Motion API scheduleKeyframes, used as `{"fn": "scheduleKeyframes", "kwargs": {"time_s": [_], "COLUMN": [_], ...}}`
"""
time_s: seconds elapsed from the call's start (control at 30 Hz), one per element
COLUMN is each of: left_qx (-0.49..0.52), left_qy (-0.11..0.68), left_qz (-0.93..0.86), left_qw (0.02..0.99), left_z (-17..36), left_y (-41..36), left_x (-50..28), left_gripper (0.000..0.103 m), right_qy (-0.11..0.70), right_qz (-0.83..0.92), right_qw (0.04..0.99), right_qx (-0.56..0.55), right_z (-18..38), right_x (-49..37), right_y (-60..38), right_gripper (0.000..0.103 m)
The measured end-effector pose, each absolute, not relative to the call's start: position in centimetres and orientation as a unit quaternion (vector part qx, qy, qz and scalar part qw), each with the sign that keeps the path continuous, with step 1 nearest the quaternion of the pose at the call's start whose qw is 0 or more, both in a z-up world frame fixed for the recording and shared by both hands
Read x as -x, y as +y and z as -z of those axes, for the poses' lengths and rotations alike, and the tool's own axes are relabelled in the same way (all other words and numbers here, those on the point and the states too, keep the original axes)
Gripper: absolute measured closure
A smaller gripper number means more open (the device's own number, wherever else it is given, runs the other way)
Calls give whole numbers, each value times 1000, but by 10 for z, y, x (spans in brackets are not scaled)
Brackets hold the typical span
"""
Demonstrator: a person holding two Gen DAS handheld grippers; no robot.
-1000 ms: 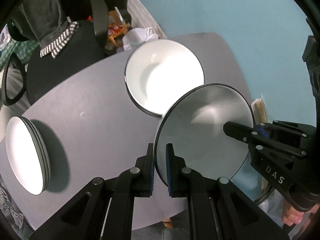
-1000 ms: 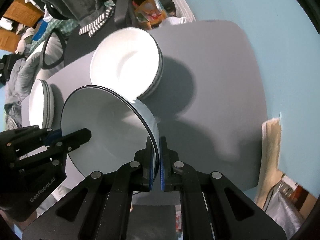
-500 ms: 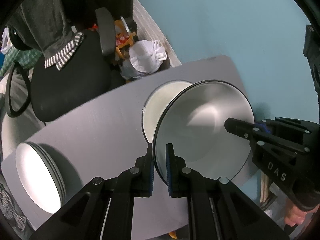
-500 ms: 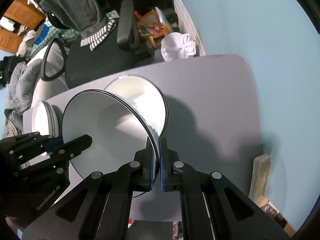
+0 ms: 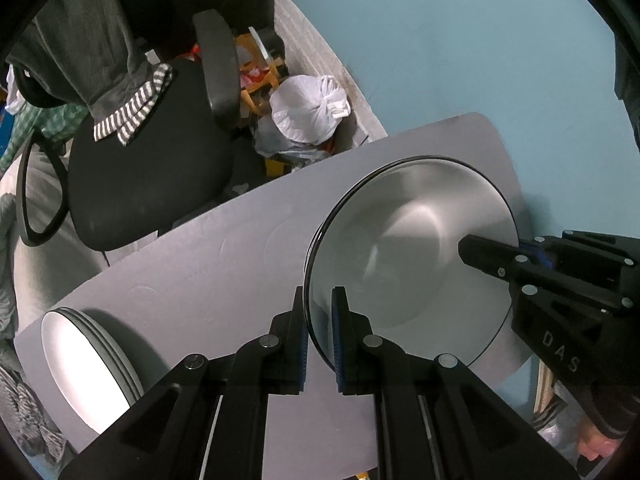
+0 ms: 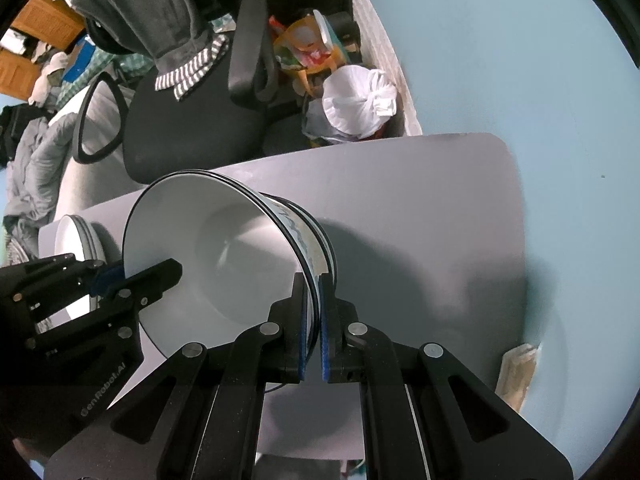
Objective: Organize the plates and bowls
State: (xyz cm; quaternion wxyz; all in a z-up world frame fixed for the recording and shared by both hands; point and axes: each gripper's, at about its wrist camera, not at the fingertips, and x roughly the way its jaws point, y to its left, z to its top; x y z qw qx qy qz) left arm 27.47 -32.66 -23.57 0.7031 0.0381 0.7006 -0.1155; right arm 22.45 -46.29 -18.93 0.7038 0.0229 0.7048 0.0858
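A white bowl with a dark rim (image 5: 412,252) is held between both grippers over the grey table (image 5: 224,264). My left gripper (image 5: 319,328) is shut on the bowl's near rim. My right gripper (image 6: 314,320) is shut on the opposite rim of the same bowl (image 6: 224,256). In the right wrist view a second bowl rim shows just behind the held one, so the stack of bowls is hidden behind it. A stack of white plates (image 5: 86,364) lies at the table's left end, also in the right wrist view (image 6: 78,236).
A black office chair (image 5: 152,164) with clothes draped on it stands beyond the table's far edge. A white tied plastic bag (image 5: 308,114) and clutter sit on the floor by the blue wall (image 5: 460,48). A wooden piece (image 6: 516,372) leans at the table's right.
Both grippers have carried the bowl over the stack of bowls, which is now covered by it. The views have tilted up, showing more chair and floor.
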Motion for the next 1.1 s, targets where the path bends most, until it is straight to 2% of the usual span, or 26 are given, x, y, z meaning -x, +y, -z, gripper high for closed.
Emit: {"fn": "scheduleKeyframes", "kwargs": {"time_s": [0.7, 0.8, 0.83, 0.87, 0.9, 0.93, 1.1], "left_qx": [-53, -56, -61, -63, -68, -69, -62], "left_qy": [715, 712, 709, 705, 700, 698, 695], "left_qz": [102, 94, 91, 90, 87, 86, 83], "left_qw": [690, 694, 697, 701, 705, 708, 711], "left_z": [253, 250, 248, 246, 243, 242, 239], "left_y": [-331, -330, -329, -329, -329, -328, -323], "left_x": [-273, -273, -272, -272, -271, -270, -268], "left_gripper": [91, 83, 75, 70, 67, 67, 61], "right_qy": [707, 707, 707, 707, 707, 705, 700], "right_qz": [-84, -84, -83, -82, -81, -79, -73], "right_qw": [702, 702, 702, 702, 702, 704, 710], "right_qx": [17, 19, 21, 21, 20, 19, 18], "right_z": [197, 197, 197, 198, 198, 198, 197], "right_x": [-231, -231, -231, -230, -230, -229, -227], "right_y": [-458, -457, -457, -457, -457, -458, -461], "right_gripper": [96, 96, 94, 92, 82, 75, 73]}}
